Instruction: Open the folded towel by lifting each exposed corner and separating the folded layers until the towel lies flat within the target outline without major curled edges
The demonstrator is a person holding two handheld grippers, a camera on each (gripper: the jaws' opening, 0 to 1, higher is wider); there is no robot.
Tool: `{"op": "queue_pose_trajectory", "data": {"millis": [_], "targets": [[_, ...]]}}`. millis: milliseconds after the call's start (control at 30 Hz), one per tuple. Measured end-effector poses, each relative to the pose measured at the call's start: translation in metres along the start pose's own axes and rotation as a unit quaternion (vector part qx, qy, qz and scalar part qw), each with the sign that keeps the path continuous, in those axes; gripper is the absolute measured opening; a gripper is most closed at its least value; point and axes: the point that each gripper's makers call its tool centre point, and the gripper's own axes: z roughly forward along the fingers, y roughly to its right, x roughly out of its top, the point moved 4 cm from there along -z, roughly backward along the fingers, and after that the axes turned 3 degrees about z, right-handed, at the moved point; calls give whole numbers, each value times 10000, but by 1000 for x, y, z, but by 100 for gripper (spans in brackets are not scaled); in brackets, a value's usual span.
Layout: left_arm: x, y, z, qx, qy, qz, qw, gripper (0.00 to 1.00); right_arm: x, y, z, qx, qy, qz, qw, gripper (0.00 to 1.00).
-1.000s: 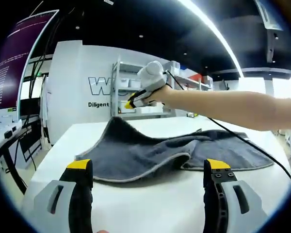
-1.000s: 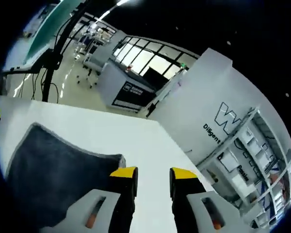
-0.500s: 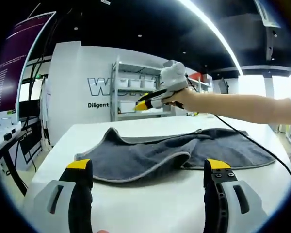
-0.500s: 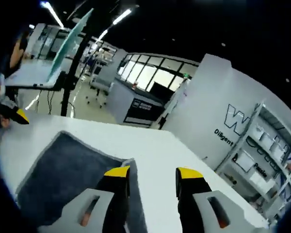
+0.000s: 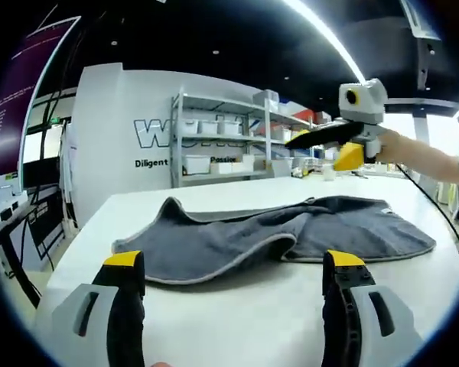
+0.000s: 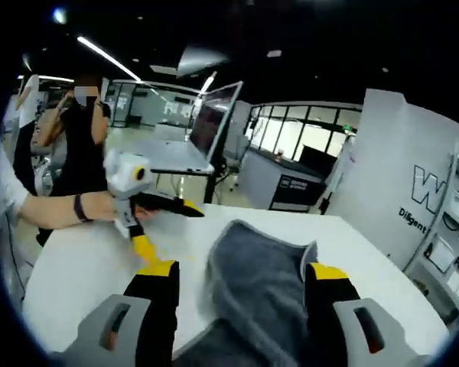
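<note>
Left gripper view looks across a white table [image 5: 237,306] at a dark grey terry towel with a pale grey hem [image 5: 275,237], which lies rumpled on the tabletop, partly unfolded: its near edge curls under in a thick roll, and one corner at the far left of the towel stands up in a small peak. The left gripper [image 5: 229,264], grey with yellow-tipped black jaws, sits just short of the towel's near edge with its jaws spread wide and nothing between them. Above the towel's far right end, well clear of the cloth, the right gripper [image 5: 333,145] hangs in the air in a person's hand; from here I cannot tell how its jaws stand. Right gripper view [image 6: 241,271] shows those jaws wide apart over the towel [image 6: 260,283], the cloth lying between and beyond them but not pinched. Behind the towel stand a white wall with dark lettering [image 5: 122,145] and a metal shelf of white bins [image 5: 222,145].
</note>
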Motion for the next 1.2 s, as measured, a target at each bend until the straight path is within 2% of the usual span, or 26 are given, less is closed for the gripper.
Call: {"op": "queue_pose_trajectory", "data": {"millis": [133,333,467,500,600,700,867,1000,1200], "targets": [[5,3,-2,-40,79,-7,10000,96,-9,-44,-31,279,51,419,9987,82],[8,5,-2,-72,152,-4,9999,96,-31,-89,-75,233,71,572,9981,93],[8,5,-2,-54,135,37,9999,96,-52,-105,-110,-204,326,947,9948,100],[8,6,-2,-54,139,38,9999,96,-58,-107,-115,-286,305,1005,9941,99],[10,7,-3,-60,175,49,9998,96,-93,-108,-135,-952,-12,1012,9903,99],[10,9,-3,-68,184,53,9998,96,-112,-114,-144,-1245,-158,975,9873,99],[4,13,2,-128,65,58,9999,96,-128,-132,-148,-1331,-190,1140,9843,99],[1,14,4,-146,-20,89,9999,96,-134,-138,-149,-1308,-226,1296,9826,99],[6,13,1,-109,64,104,9999,96,-141,-139,-151,-1366,-190,1451,9797,99]]}}
